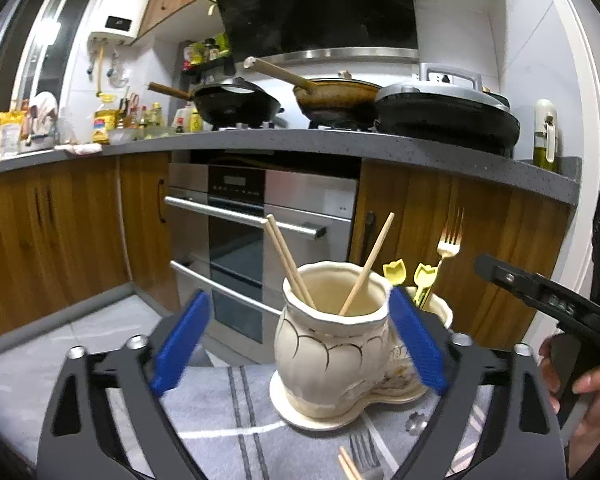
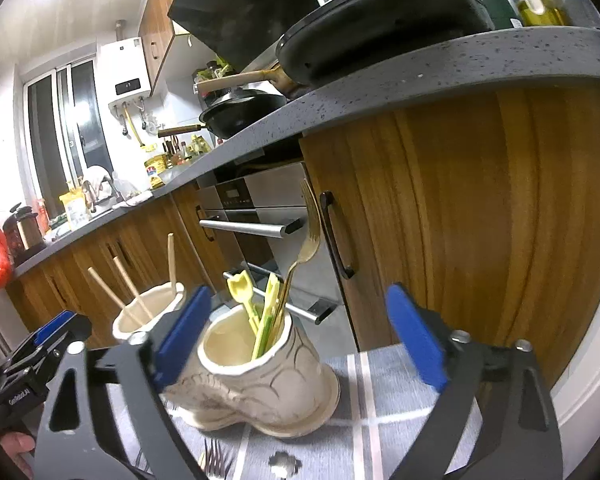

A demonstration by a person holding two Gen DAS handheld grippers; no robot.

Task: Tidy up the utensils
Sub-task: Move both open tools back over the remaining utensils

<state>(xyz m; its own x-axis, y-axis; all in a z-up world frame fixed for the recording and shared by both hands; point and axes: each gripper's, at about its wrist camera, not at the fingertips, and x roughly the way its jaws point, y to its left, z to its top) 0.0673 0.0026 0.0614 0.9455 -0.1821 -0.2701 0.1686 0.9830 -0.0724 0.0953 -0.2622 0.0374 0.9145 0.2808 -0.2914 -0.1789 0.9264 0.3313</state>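
A cream double ceramic holder (image 1: pixel 328 360) stands on a grey checked cloth (image 1: pixel 228 420). Its near pot holds three wooden chopsticks (image 1: pixel 364 272). Its other pot (image 2: pixel 256 376) holds a gold fork (image 2: pixel 306 236) and two yellow-green tulip utensils (image 2: pixel 244 296). My left gripper (image 1: pixel 300 344) is open and empty, with blue pads either side of the chopstick pot. My right gripper (image 2: pixel 300 336) is open and empty above the fork pot. Chopstick tips (image 1: pixel 348 466) and a silver fork (image 1: pixel 362 450) lie on the cloth near the bottom edge.
Wooden cabinets (image 1: pixel 460 248) and a steel oven (image 1: pixel 260 240) stand just behind the cloth. The grey counter (image 1: pixel 300 138) above carries woks and pans (image 1: pixel 236 106). The other handheld gripper (image 1: pixel 548 304) shows at the right of the left wrist view.
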